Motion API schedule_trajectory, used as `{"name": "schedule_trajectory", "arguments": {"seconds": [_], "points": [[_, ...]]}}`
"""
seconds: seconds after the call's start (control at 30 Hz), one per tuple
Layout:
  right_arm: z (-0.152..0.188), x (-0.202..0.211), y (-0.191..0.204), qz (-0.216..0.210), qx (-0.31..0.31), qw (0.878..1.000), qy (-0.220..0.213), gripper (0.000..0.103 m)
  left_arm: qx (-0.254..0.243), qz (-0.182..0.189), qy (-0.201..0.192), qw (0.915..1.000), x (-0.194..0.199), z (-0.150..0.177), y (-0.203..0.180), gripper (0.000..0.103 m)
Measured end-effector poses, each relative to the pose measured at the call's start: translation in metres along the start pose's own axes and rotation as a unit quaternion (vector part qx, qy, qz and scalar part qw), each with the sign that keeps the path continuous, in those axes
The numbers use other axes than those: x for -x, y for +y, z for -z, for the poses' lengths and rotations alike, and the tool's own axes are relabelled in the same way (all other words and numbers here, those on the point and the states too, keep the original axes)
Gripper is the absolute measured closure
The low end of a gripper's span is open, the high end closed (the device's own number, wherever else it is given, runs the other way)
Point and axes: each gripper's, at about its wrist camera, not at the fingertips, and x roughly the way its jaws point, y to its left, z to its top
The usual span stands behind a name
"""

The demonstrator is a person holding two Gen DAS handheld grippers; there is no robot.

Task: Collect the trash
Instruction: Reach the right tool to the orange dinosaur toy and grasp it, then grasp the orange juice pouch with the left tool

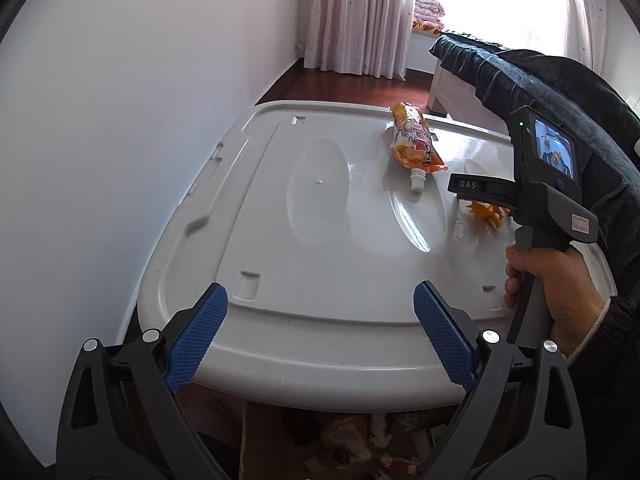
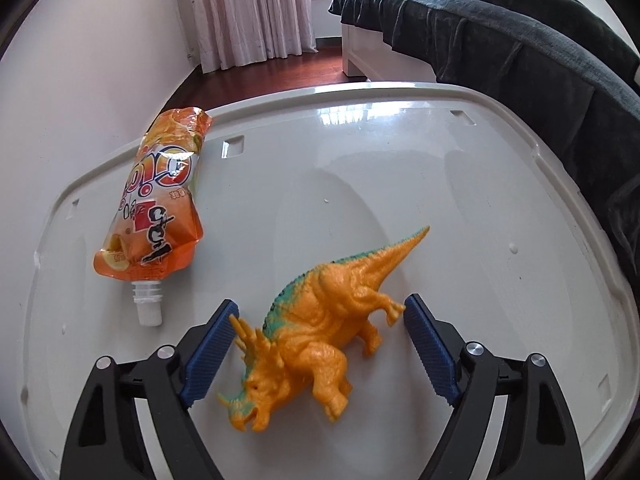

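Blue-padded, the right gripper [image 2: 320, 344] stood wide around one orange dinosaur toy [image 2: 316, 336], holding nothing. One orange drink pouch [image 2: 156, 208] lay well to its left on the white lid [image 2: 360, 160]. The left gripper [image 1: 320, 336] also gaped wide, empty, at the lid's near edge.

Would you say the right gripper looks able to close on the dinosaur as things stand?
Probably yes. The right gripper is open with a finger on each side of the dinosaur, which lies on the white lid. Nothing sits between them, and the pouch lies apart to the left.
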Motion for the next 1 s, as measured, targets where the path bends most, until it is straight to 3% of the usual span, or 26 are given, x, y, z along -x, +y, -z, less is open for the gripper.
{"name": "schedule_trajectory", "arguments": {"seconds": [0.07,0.37,0.53,0.7,0.8,1.0], "points": [[0.0,0.0,0.002,-0.011,0.0,1.0,-0.004,0.039,-0.005,-0.003,-0.003,1.0,0.001,0.0,-0.002,0.011],[0.004,0.008,-0.015,-0.035,0.023,0.999,0.018,0.041,-0.004,0.002,-0.001,1.0,0.0,0.0,-0.006,0.011],[0.017,0.023,-0.063,-0.029,0.093,0.994,0.047,0.041,-0.015,0.001,0.003,0.9999,-0.006,0.005,-0.012,0.011],[0.025,0.031,-0.107,-0.049,0.118,0.992,0.021,0.041,-0.019,0.017,0.02,0.9995,-0.021,0.004,-0.024,0.011],[0.027,0.033,-0.11,-0.065,0.143,0.988,0.011,0.041,-0.029,0.021,0.026,0.999,-0.031,-0.009,-0.037,0.011],[0.033,0.037,-0.118,-0.093,0.18,0.979,0.002,0.04,-0.026,0.046,0.016,0.9985,-0.077,-0.072,-0.071,0.011]]}}
